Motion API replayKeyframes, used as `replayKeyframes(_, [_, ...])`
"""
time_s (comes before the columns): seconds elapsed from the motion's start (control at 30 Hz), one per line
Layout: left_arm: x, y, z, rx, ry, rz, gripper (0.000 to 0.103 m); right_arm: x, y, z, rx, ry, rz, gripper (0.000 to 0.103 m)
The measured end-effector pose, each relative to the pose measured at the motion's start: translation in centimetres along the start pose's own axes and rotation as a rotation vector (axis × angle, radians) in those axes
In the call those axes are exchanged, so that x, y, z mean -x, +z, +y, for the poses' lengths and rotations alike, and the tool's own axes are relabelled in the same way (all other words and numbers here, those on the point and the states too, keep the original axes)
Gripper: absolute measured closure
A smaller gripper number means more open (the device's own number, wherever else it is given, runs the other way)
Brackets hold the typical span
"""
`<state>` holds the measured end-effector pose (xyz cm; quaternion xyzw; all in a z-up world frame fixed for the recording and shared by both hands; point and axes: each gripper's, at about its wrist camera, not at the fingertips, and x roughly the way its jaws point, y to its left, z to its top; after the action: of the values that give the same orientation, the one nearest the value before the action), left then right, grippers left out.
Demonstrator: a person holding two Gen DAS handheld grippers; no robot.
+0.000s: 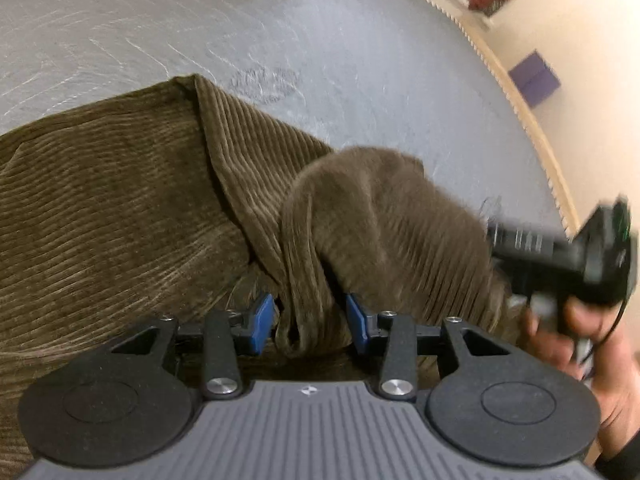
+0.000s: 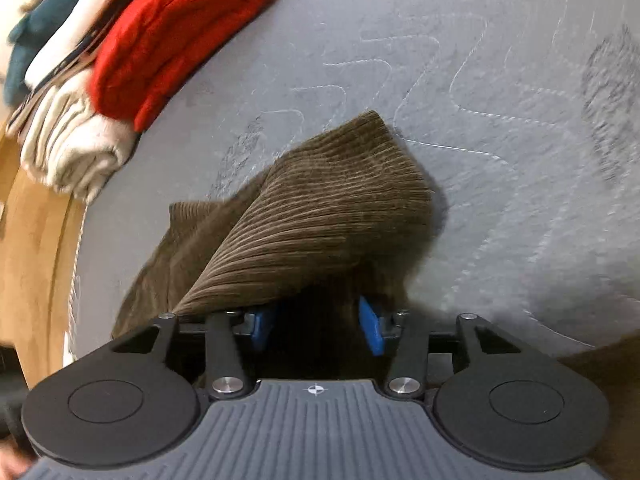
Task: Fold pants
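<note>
Brown corduroy pants (image 1: 100,200) lie on a grey quilted mat (image 1: 280,20). My left gripper (image 1: 310,322) is shut on a bunched fold of the pants, its blue pads (image 1: 262,320) pressing the cloth from both sides. The right gripper shows blurred at the right edge of the left wrist view (image 1: 560,252), held by a hand. In the right wrist view my right gripper (image 2: 316,324) holds a lifted part of the pants (image 2: 320,208) between its blue pads (image 2: 370,326); the cloth drapes forward over the fingers and hides the left pad in part.
A stack of folded clothes, red (image 2: 180,32), cream (image 2: 76,140) and teal (image 2: 36,36), sits at the mat's far left edge. A wooden floor (image 2: 32,240) lies beyond. A purple box (image 1: 534,78) stands on the floor past the mat's fringe.
</note>
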<state>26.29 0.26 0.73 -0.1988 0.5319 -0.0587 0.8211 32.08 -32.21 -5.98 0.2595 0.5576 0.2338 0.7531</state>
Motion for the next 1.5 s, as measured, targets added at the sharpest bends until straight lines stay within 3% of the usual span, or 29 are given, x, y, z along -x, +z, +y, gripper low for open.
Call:
replayKeyframes(0.07, [-0.9, -0.2, 0.0, -0.023, 0.033, 0.02, 0.058, -0.3, 0.4, -0.2, -0.056, 0.014, -0.035, 0.051])
replayKeyframes(0.13, [-1.3, -0.1, 0.1, -0.029, 0.031, 0.029, 0.08, -0.4, 1.2, -0.1, -0.109, 0.021, -0.085, 0.051])
replayKeyframes(0.17, [-1.2, 0.0, 0.2, -0.028, 0.021, 0.023, 0.101, -0.4, 1.5, 0.0, -0.128, 0.022, -0.108, 0.052])
replayKeyframes(0.2, [-0.8, 0.3, 0.3, -0.033, 0.038, 0.003, 0.101, -0.5, 1.8, 0.6, -0.133, 0.021, -0.132, 0.053])
replayKeyframes(0.23, [-0.2, 0.6, 0.6, -0.031, 0.063, -0.023, 0.101, -1.1, 1.9, 1.3, -0.118, 0.028, -0.147, 0.062])
replayKeyframes(0.27, [0.4, 1.0, 1.1, -0.009, 0.091, -0.056, 0.101, -1.5, 2.1, 2.5, -0.083, 0.032, -0.159, 0.081])
replayKeyframes(0.33, [1.9, 1.7, 2.3, 0.046, 0.172, -0.121, 0.101, -1.7, 1.8, 6.5, 0.099, 0.058, -0.163, 0.101])
replayKeyframes(0.37, [2.5, 2.1, 3.0, 0.062, 0.254, -0.154, 0.101, -1.7, 1.1, 9.1, 0.243, 0.101, -0.142, 0.101])
replayKeyframes(0.47, [3.1, 2.7, 5.7, 0.159, 0.365, -0.165, 0.102, -2.0, -2.6, 14.9, 0.647, 0.227, -0.008, 0.101])
replayKeyframes(0.57, [3.3, 2.9, 8.2, 0.276, 0.396, -0.148, 0.101, -3.3, -5.5, 16.0, 0.765, 0.21, 0.131, 0.101])
replayKeyframes(0.63, [4.0, 3.0, 9.0, 0.341, 0.359, -0.17, 0.101, -3.8, -5.6, 15.4, 0.759, 0.162, 0.145, 0.1])
replayKeyframes(0.73, [4.9, 3.5, 8.1, 0.325, 0.226, -0.227, 0.088, -3.3, -3.8, 13.5, 0.617, 0.102, 0.084, 0.087])
replayKeyframes(0.77, [5.0, 3.6, 7.2, 0.292, 0.162, -0.241, 0.083, -3.1, -3.2, 12.7, 0.55, 0.086, 0.059, 0.08])
replayKeyframes(0.87, [5.0, 3.5, 4.4, 0.162, 0.005, -0.244, 0.067, -2.9, -2.4, 10.8, 0.427, 0.068, 0.036, 0.076])
replayKeyframes(0.9, [4.8, 3.3, 3.3, 0.11, -0.042, -0.232, 0.057, -2.9, -2.5, 10.4, 0.419, 0.057, 0.041, 0.075])
replayKeyframes(1.0, [3.9, 2.7, 0.8, -0.006, -0.132, -0.184, 0.046, -3.9, -3.0, 11.4, 0.45, 0.014, 0.066, 0.072])
replayKeyframes(1.1, [3.1, 2.3, -0.3, -0.063, -0.044, -0.136, 0.045, -4.0, -2.7, 11.0, 0.473, -0.029, 0.075, 0.07])
replayKeyframes(1.17, [2.5, 2.2, 0.3, -0.022, -0.049, -0.106, 0.046, -3.9, -2.4, 10.6, 0.443, -0.044, 0.078, 0.067])
replayKeyframes(1.23, [2.2, 2.3, 0.8, -0.005, -0.07, -0.09, 0.058, -4.6, -2.1, 9.9, 0.408, -0.063, 0.086, 0.063])
replayKeyframes(1.27, [1.9, 2.3, 0.7, -0.029, -0.063, -0.085, 0.07, -4.6, -2.1, 9.7, 0.398, -0.066, 0.084, 0.061])
replayKeyframes(1.3, [2.1, 2.3, 0.3, -0.055, -0.045, -0.086, 0.089, -4.6, -2.1, 9.5, 0.391, -0.064, 0.086, 0.061])
replayKeyframes(1.33, [2.2, 2.2, 0.0, -0.074, -0.015, -0.093, 0.095, -4.6, -2.0, 9.4, 0.388, -0.061, 0.089, 0.061])
replayKeyframes(1.5, [3.4, 2.8, 2.1, 0.063, 0.122, -0.18, 0.096, -5.0, -2.1, 9.7, 0.355, -0.032, 0.083, 0.06])
